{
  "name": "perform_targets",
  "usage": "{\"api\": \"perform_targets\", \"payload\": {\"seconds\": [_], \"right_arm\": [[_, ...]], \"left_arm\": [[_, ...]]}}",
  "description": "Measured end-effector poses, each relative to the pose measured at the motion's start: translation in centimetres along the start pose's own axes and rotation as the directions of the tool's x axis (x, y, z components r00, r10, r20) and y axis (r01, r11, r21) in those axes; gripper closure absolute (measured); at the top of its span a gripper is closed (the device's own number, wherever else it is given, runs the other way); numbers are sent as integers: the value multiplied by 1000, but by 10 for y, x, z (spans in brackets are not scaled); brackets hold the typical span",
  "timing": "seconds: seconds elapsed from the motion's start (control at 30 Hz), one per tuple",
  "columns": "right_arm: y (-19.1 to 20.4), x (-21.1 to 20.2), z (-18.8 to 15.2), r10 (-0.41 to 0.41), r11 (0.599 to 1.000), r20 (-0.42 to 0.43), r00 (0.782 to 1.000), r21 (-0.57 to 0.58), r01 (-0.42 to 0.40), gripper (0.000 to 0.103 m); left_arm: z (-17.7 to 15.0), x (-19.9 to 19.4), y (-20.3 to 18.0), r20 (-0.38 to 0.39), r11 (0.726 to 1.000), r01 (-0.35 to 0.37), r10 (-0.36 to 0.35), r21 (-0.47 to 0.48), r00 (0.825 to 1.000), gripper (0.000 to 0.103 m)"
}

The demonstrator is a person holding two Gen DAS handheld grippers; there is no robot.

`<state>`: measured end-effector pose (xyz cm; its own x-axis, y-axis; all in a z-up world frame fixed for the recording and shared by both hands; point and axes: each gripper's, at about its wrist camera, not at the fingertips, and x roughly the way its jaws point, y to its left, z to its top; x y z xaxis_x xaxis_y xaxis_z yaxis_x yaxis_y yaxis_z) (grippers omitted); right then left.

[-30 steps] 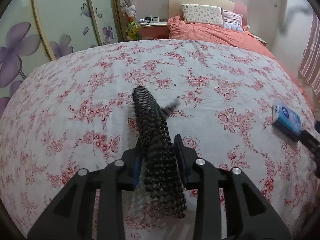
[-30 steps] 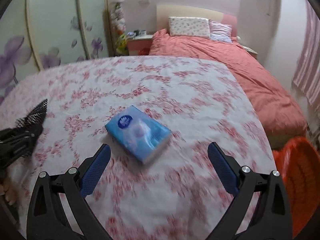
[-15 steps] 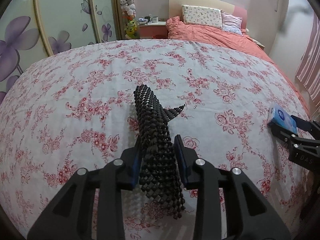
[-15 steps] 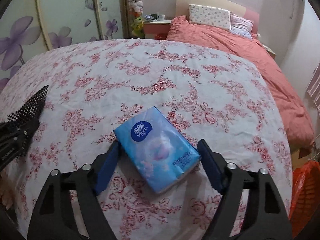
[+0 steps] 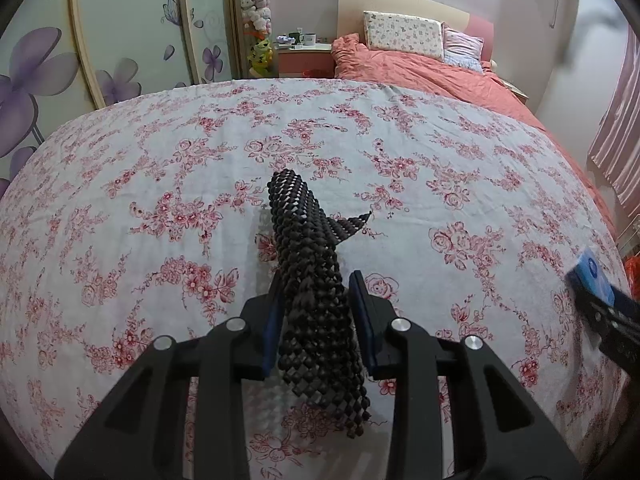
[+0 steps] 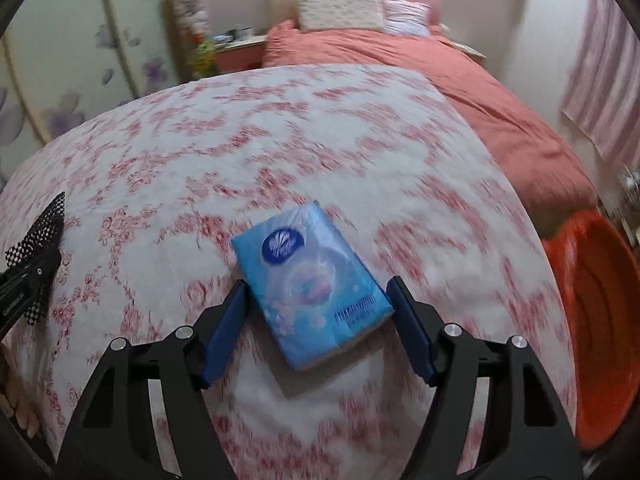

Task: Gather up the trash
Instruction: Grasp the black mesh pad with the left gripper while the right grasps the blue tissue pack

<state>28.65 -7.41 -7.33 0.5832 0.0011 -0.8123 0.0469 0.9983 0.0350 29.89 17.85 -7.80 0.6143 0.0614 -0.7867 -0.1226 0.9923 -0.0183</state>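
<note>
1. Firmly, the left gripper (image 5: 316,320) is clamped on a black, knobbly strip of open-mesh rubber matting (image 5: 308,264), whose folded length runs between the blue pads and sticks out past the fingertips above the bedcover.
2. Beyond that strip lies the white bedspread printed with red roses (image 5: 160,184), and far to this gripper's right the other gripper shows at the picture's edge with a blue pack.
3. Meanwhile the right gripper (image 6: 318,320) is closing its jaws around a light-blue plastic pack of tissues (image 6: 310,280); the pack sits between the blue pads, which seem to touch its sides, though blur leaves a firm grip uncertain.
4. To that gripper's right, beside the bed, stands a round orange plastic basin (image 6: 596,320); ahead lies a salmon-coloured quilt (image 6: 460,92).
</note>
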Motion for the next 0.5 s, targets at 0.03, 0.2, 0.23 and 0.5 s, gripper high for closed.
{"api": "perform_targets", "payload": {"seconds": [0.03, 0.2, 0.23, 0.5], "right_arm": [[1, -1, -3, 5, 1000, 2, 1000, -4, -5, 32], [1, 2, -4, 16, 1000, 19, 1000, -21, -16, 26], [0, 3, -3, 21, 1000, 22, 1000, -15, -21, 26], [-1, 5, -1, 20, 1000, 29, 999, -23, -20, 26]], "left_arm": [[0, 0, 0, 0, 1000, 2, -2, -1, 1000, 70], [0, 0, 1, 1, 1000, 11, -11, -7, 1000, 69], [0, 0, 1, 1, 1000, 14, -14, -6, 1000, 68], [0, 0, 3, 3, 998, 55, -55, -15, 998, 61]]}}
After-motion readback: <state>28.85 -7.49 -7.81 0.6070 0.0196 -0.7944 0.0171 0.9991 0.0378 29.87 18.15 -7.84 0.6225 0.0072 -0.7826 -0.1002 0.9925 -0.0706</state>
